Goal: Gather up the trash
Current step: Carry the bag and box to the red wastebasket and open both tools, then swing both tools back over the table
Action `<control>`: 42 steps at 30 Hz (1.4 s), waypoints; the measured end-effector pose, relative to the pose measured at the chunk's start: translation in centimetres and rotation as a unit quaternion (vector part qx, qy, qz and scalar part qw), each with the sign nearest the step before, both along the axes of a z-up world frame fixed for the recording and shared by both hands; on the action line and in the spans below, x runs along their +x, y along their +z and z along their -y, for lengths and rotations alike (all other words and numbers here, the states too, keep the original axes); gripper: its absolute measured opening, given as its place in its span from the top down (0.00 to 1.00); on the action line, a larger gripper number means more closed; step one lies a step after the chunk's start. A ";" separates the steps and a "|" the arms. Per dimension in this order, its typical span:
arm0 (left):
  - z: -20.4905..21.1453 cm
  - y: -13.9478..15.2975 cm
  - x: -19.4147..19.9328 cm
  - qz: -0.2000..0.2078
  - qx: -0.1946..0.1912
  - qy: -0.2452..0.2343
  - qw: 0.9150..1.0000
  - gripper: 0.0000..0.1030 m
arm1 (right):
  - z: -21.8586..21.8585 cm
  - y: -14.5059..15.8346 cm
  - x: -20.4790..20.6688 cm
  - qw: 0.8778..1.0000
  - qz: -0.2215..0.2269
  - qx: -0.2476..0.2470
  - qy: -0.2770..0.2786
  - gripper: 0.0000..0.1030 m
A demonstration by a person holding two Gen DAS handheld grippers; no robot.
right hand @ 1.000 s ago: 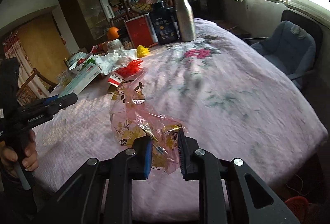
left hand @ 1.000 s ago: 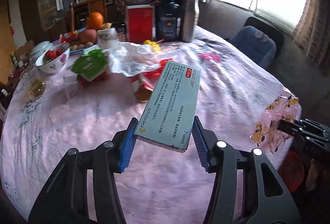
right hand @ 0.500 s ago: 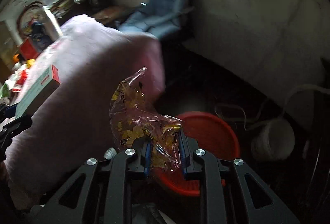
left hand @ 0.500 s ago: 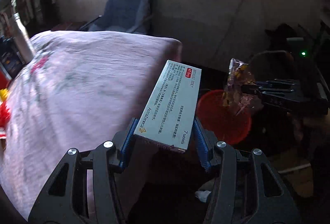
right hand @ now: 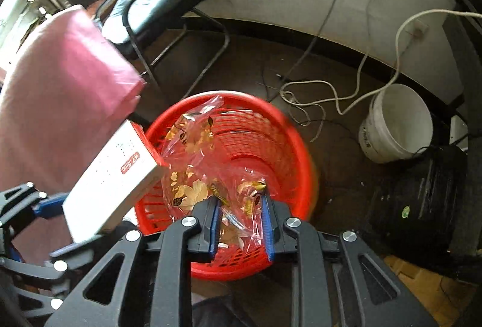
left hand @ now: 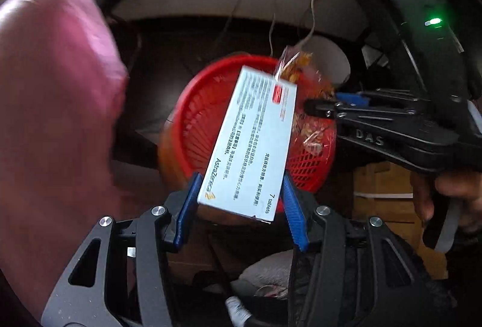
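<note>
My left gripper (left hand: 239, 203) is shut on a white tablet box (left hand: 253, 143) and holds it tilted over the red mesh waste basket (left hand: 192, 116) on the floor. That box (right hand: 114, 179) and the left gripper (right hand: 51, 224) show at the left of the right wrist view. A crumpled clear wrapper with gold flowers (right hand: 198, 170) sticks up from my right gripper (right hand: 241, 224), which is shut on it above the basket (right hand: 289, 152). From the left wrist view the wrapper (left hand: 301, 71) and right gripper (left hand: 319, 110) hang over the basket's far side.
The pink tablecloth (right hand: 60, 86) hangs down at the left, close to the basket. A white bucket (right hand: 394, 122), loose cables (right hand: 331, 98) and a black box (right hand: 421, 200) lie at the right. A dark chair (right hand: 156, 4) stands behind. A hand (left hand: 446, 194) grips the right handle.
Both grippers swung away from the table top and tipped downward. They now hang over the red basket on the floor, still holding the box and the wrapper.
</note>
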State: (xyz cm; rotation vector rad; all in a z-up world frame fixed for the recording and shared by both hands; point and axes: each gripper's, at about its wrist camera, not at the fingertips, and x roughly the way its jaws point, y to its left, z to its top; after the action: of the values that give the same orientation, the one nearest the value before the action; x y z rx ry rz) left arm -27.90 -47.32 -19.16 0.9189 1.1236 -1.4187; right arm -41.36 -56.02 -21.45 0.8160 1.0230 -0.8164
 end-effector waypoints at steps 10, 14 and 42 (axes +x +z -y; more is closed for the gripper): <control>2.4 -5.2 -0.1 -0.020 0.059 0.001 0.998 0.50 | 2.1 -2.7 -0.3 0.999 -0.024 0.025 -0.017 0.63; 3.2 -6.3 0.3 -0.032 0.075 0.020 0.996 0.50 | 2.4 -2.7 -0.6 0.999 -0.022 0.017 -0.025 0.54; -8.2 9.9 6.5 0.023 -0.104 0.094 0.990 0.15 | -2.6 8.8 3.3 0.993 0.021 -0.117 0.008 0.19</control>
State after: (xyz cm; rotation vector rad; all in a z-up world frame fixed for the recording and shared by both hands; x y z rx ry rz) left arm -21.45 -39.14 -9.26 0.6766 0.9801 -1.3234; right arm -38.10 -53.45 -12.60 0.6215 0.8771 -0.8836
